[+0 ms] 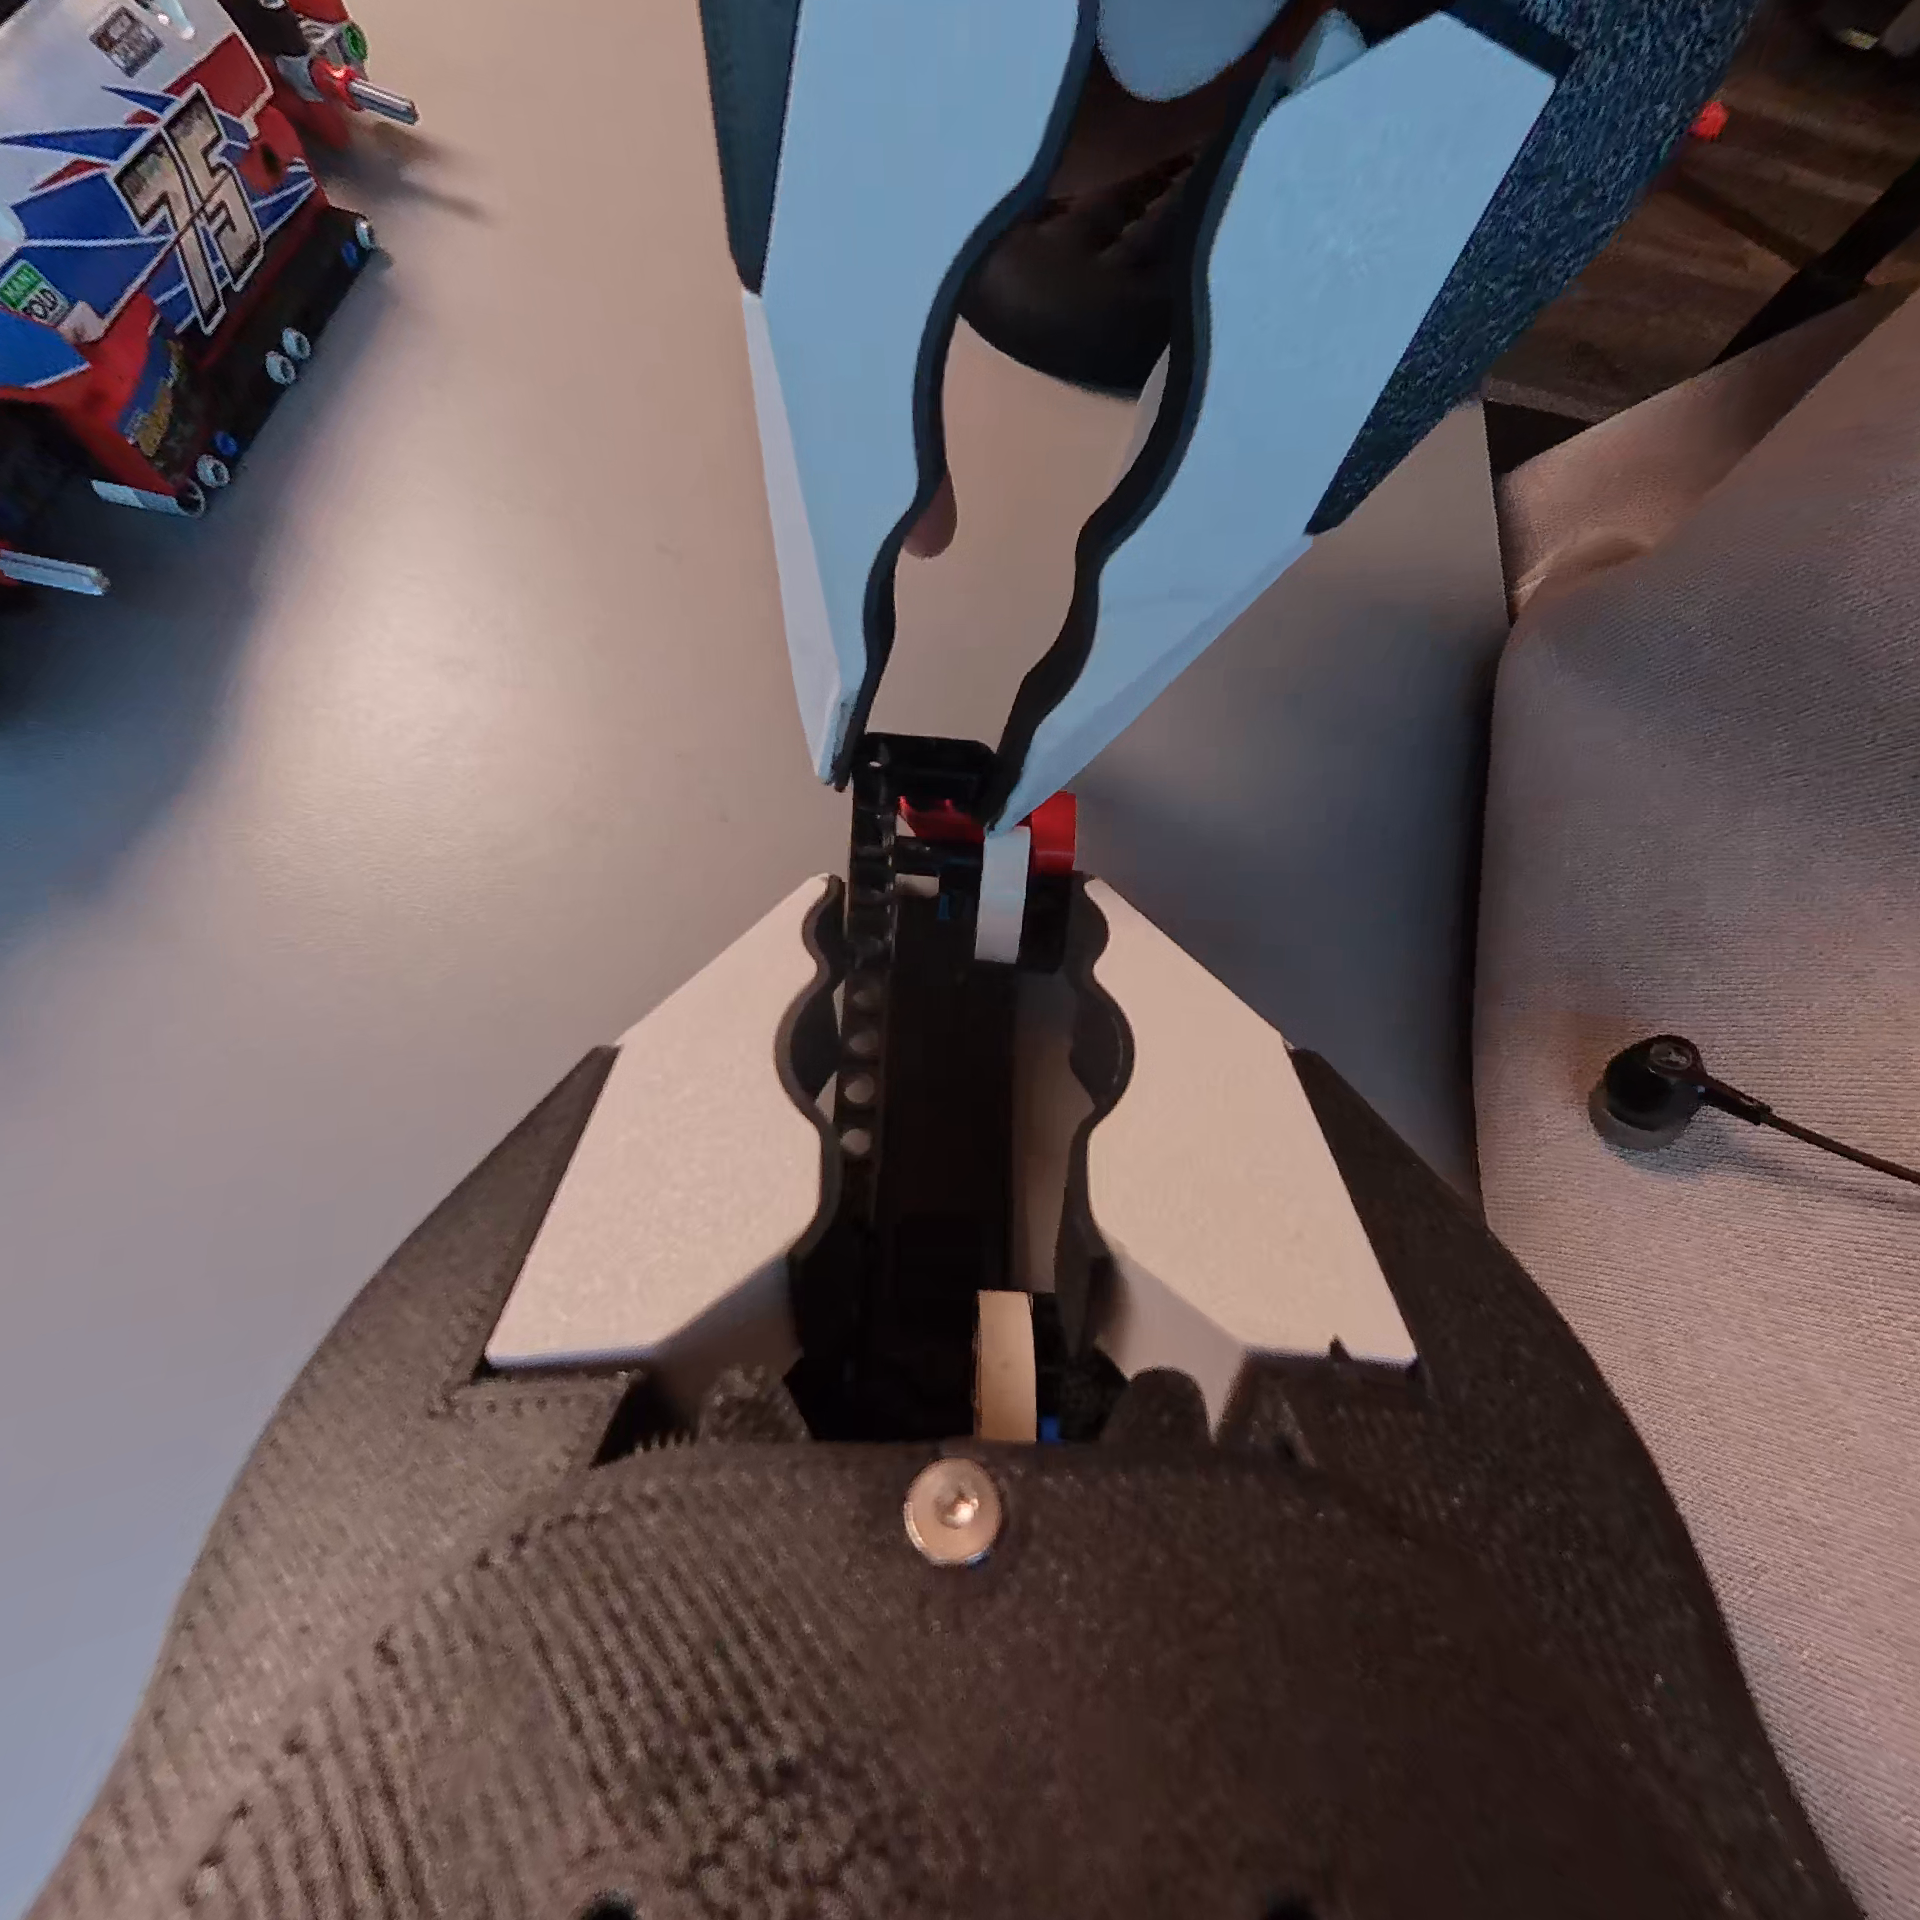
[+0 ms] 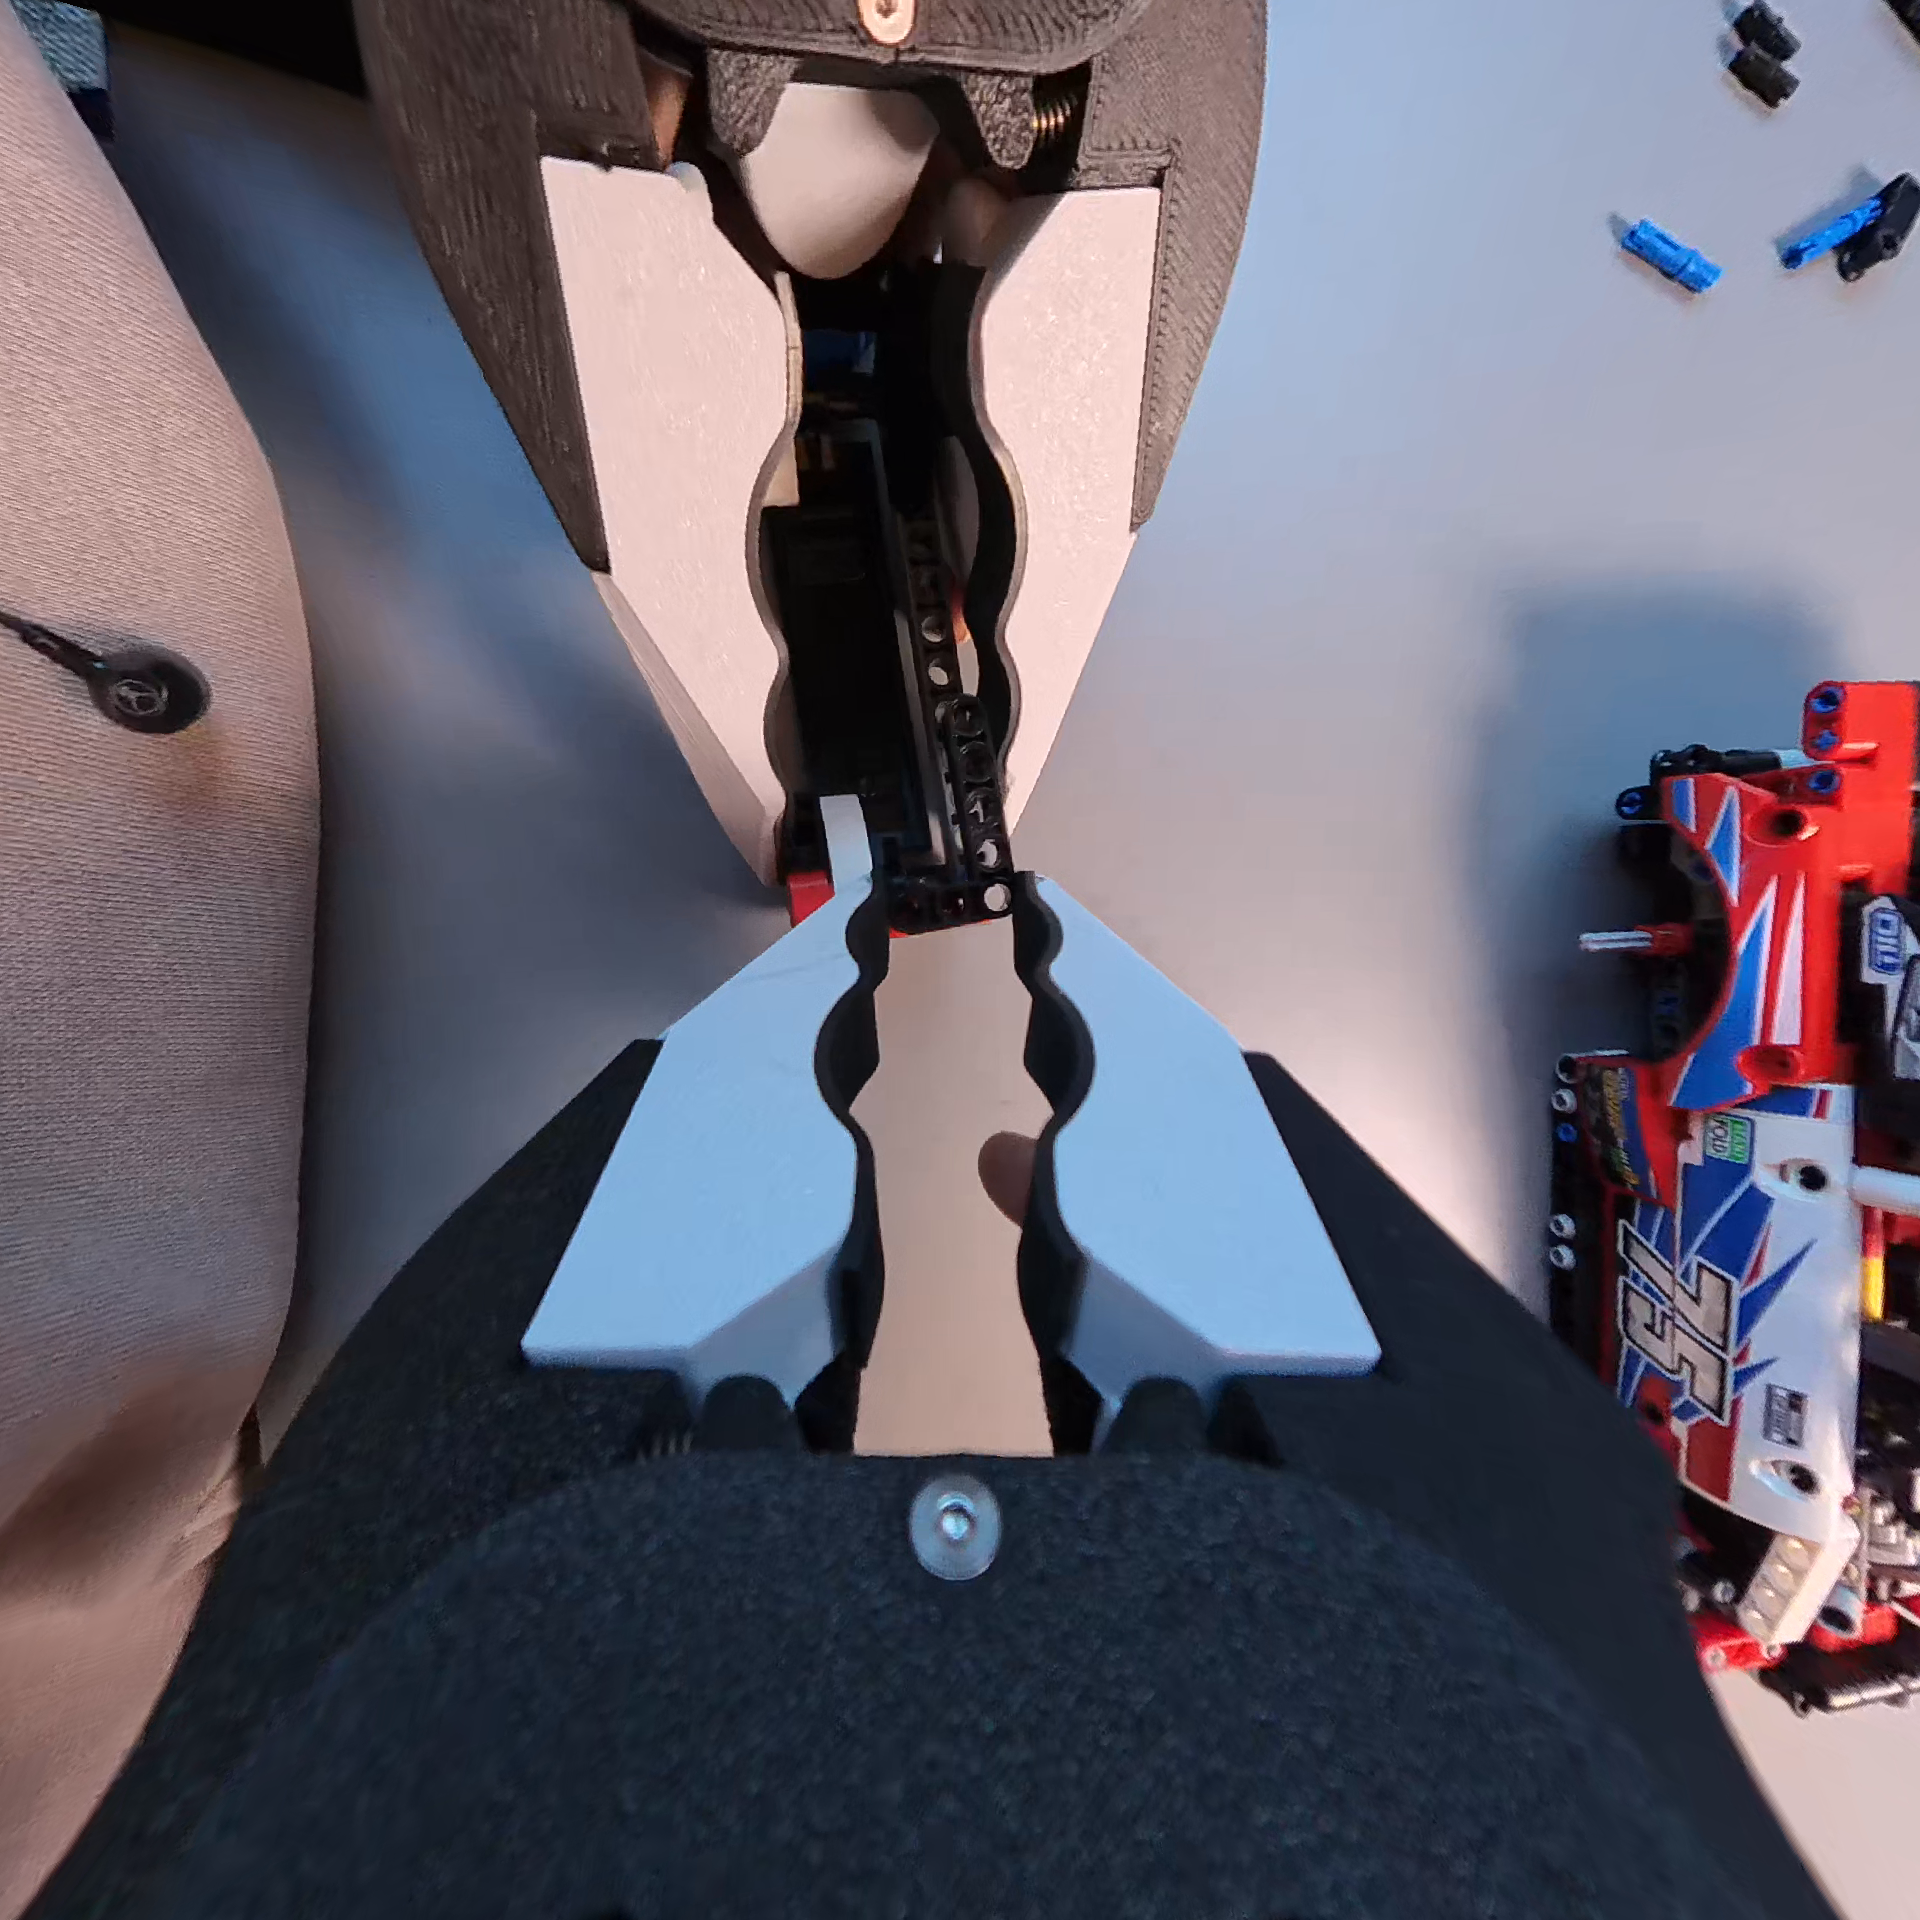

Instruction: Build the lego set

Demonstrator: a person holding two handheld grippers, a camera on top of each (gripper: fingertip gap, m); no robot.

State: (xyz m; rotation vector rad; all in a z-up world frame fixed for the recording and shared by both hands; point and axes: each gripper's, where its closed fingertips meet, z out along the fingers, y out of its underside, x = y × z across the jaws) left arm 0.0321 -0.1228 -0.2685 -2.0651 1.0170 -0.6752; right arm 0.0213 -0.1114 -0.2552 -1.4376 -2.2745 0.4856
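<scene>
A black Lego subassembly [image 1: 868,997] is a long holed beam with a white piece [image 1: 1003,899] and a red piece [image 1: 1055,831] at its far end. My left gripper [image 1: 956,894] is shut on it along its length. My right gripper [image 1: 920,790] comes in from the top of the left wrist view and pinches the short black cross beam [image 1: 920,764] at the tip. In the right wrist view my right gripper [image 2: 948,894] is shut on that cross beam [image 2: 951,899], with the left gripper [image 2: 894,831] opposite it. Both hold the assembly above the table [image 1: 416,831].
A red, white and blue Lego race car [image 1: 156,260] stands on the table, at the right in the right wrist view [image 2: 1766,1195]. Loose blue pins [image 2: 1662,255] and black pieces [image 2: 1761,47] lie beyond it. A person's beige clothing with a clipped microphone [image 2: 145,696] is close by.
</scene>
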